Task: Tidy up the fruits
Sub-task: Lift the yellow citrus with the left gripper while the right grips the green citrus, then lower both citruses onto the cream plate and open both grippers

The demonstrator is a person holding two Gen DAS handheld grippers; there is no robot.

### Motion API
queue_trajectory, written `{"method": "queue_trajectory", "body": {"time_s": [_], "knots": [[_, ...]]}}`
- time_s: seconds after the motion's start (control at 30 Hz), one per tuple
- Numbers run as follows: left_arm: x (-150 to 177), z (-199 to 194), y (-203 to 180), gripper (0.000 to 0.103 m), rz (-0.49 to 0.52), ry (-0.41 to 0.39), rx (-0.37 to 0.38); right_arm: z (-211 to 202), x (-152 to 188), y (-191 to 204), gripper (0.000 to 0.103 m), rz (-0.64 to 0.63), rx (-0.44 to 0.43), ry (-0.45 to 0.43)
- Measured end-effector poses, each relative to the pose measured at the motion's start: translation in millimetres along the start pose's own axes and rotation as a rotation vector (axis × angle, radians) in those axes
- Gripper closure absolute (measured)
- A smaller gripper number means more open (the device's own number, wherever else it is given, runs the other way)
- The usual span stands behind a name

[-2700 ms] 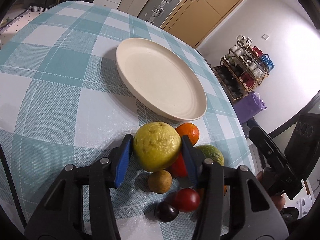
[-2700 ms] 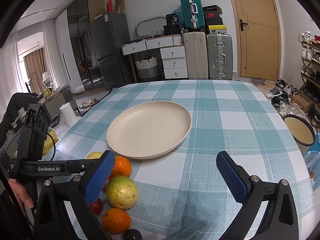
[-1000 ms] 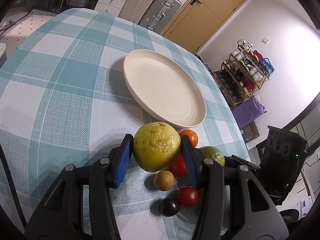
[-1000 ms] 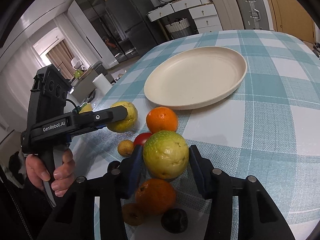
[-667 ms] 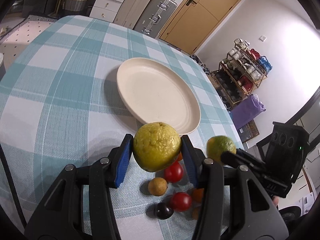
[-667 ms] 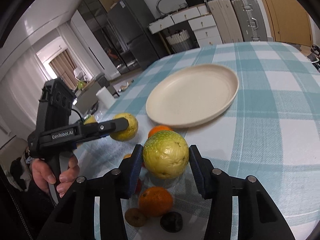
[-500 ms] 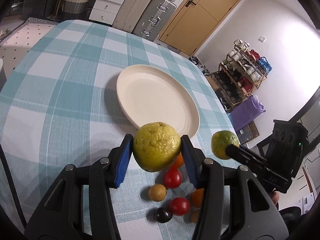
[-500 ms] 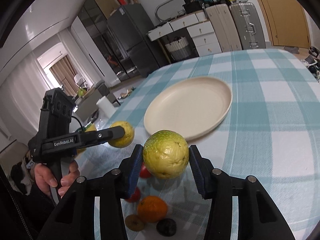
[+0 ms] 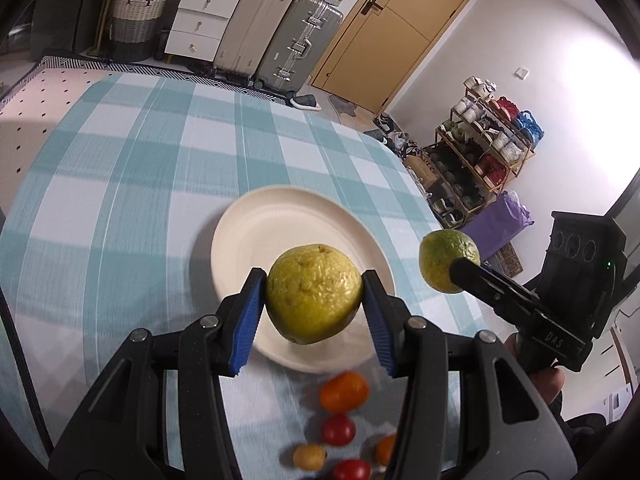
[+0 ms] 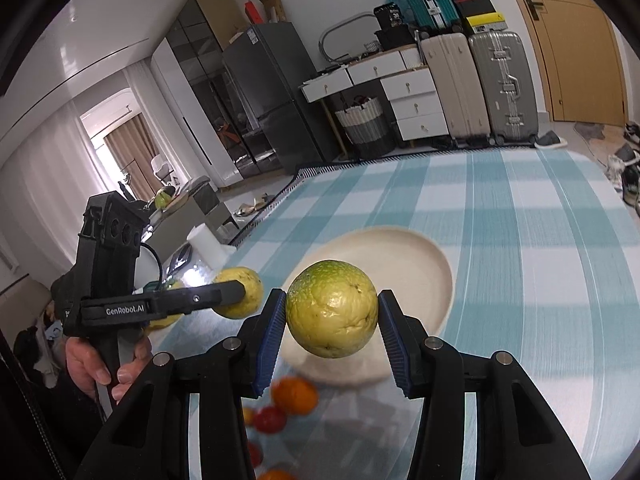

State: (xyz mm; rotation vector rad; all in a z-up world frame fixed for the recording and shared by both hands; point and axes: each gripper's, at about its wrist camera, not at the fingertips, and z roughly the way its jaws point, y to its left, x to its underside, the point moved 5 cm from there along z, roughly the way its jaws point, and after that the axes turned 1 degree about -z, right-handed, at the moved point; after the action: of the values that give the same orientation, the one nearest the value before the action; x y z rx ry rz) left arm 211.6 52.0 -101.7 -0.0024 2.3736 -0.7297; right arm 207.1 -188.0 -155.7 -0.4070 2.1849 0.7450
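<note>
My left gripper (image 9: 314,304) is shut on a yellow guava (image 9: 314,298) and holds it in the air above the near rim of the empty cream plate (image 9: 280,232). My right gripper (image 10: 332,316) is shut on a green-yellow guava (image 10: 332,314), also lifted above the plate (image 10: 416,264). The right gripper with its guava (image 9: 448,260) shows at the right in the left wrist view; the left gripper with its guava (image 10: 240,298) shows at the left in the right wrist view. Small fruits lie on the checked cloth below: an orange (image 9: 344,390) and red tomatoes (image 9: 338,430).
The round table has a teal and white checked cloth (image 9: 120,184). Suitcases (image 9: 296,36), drawers and a door stand beyond the far edge. A shoe rack (image 9: 488,148) stands to the right. More small fruits (image 10: 294,396) lie near the plate's front rim.
Both grippers have risen from the fruit pile with their guavas and moved toward the plate. The right gripper shut on the green-yellow guava and lifted it.
</note>
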Motion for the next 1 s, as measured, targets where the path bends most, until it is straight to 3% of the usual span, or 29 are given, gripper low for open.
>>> {"method": "queue_trajectory", "body": {"time_s": [0.43,1.0], "knots": [[-58,73,10,0.057,-0.018,0.059,-0.003,54,-53,-33,0.055,0.002,0.028,0.019],[-60,148,31,0.057,-0.073,0.152,0.008,130,-24,-59,0.055,-0.042,0.089,0.156]]}}
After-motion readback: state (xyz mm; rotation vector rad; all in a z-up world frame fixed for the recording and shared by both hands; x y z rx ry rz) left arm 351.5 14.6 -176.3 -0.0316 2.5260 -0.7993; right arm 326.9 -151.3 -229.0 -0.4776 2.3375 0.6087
